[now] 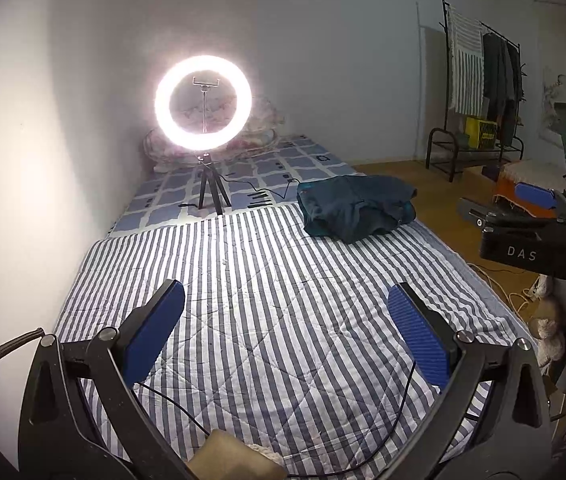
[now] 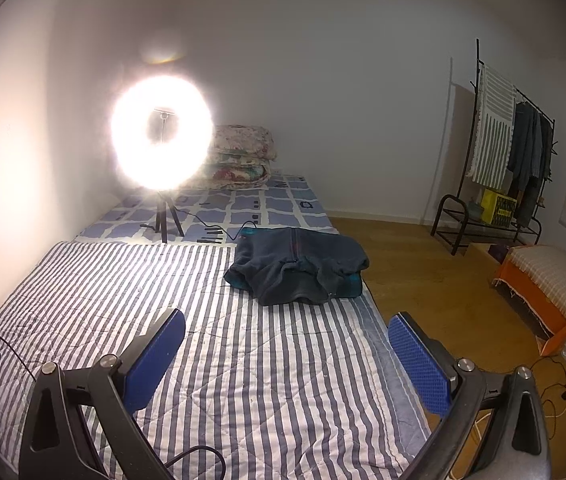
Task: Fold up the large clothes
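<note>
Both grippers held low over the near end of the bed, pointing down its length, tilted slightly toward the mattress. My left gripper (image 1: 286,298): blue-padded fingers (image 1: 417,330) spread wide, nothing between them, only the striped quilt (image 1: 283,280) below. My right gripper (image 2: 286,328): fingers likewise spread apart, empty, its right finger (image 2: 419,362) hanging over the bed's right edge above the wooden floor (image 2: 443,300). In the left view the right gripper's body (image 1: 531,236) shows at the frame's right side, level with mine and off past the bed edge. Farther along, the dark blue garment (image 2: 299,266) lies in a rumpled heap on the right side of the quilt, near its far edge, well apart from both grippers. Beyond that, checked bedsheet (image 2: 267,208), a lit ring light on a small tripod (image 2: 162,132) standing on it left of centre. Folded floral bedding (image 2: 243,156) against the far wall. Clothes rack (image 2: 511,152) at far right.
</note>
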Tool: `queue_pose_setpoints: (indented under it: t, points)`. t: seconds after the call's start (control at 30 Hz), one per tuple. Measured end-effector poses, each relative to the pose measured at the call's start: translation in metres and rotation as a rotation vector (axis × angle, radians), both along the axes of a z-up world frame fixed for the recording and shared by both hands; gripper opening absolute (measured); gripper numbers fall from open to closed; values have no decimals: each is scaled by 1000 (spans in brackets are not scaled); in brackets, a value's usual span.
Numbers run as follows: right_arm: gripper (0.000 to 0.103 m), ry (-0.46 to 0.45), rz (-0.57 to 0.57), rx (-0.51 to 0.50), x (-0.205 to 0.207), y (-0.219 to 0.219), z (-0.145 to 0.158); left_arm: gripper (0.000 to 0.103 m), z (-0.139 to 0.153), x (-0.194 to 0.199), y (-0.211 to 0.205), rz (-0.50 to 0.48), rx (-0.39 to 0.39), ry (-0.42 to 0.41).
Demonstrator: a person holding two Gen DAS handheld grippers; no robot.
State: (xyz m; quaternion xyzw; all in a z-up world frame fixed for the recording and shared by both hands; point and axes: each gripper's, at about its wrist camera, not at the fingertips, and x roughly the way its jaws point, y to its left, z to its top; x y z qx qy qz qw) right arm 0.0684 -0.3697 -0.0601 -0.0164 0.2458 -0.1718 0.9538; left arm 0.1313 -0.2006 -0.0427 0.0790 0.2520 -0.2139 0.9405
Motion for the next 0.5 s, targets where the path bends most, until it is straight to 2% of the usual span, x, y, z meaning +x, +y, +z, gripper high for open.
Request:
queue_pose_setpoints:
  t: [0.5]
  points:
    - [103,1,5,-7,-2,0,-1,103,-1,-4,-2,-9,0,1]
